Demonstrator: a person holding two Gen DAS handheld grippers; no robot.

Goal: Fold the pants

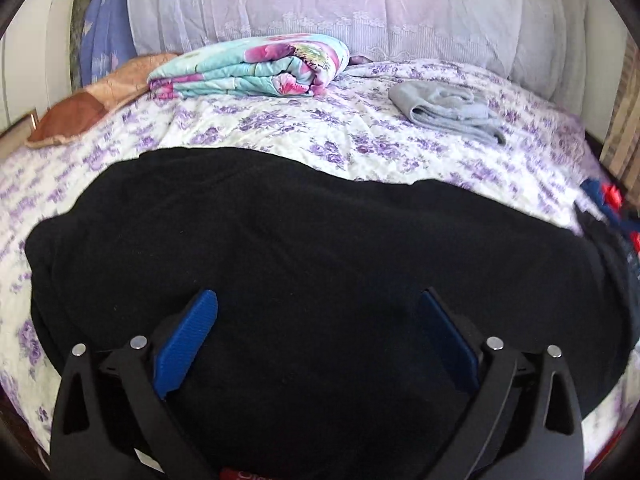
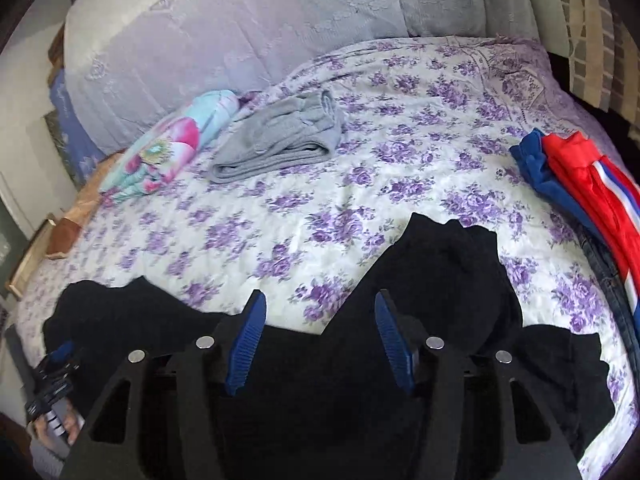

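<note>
Floral bedspread (image 1: 360, 128) under black pants (image 1: 300, 240) — both grippers (image 1: 318, 304) (image 2: 318, 304) tilt downward, jaws apart, empty.

Both wrist views close above bed (image 1: 360, 136)

Pants (image 1: 304, 240) on bed (image 1: 360, 136), before towel (image 1: 444, 110)

Bed (image 2: 360, 208) covered by purple-flowered quilt; black pants (image 1: 300, 248) spread near edge; grey folded garment (image 2: 284, 140), floral blanket (image 1: 248, 68), red-blue clothes (image 2: 580, 176) laid farther off.
</note>
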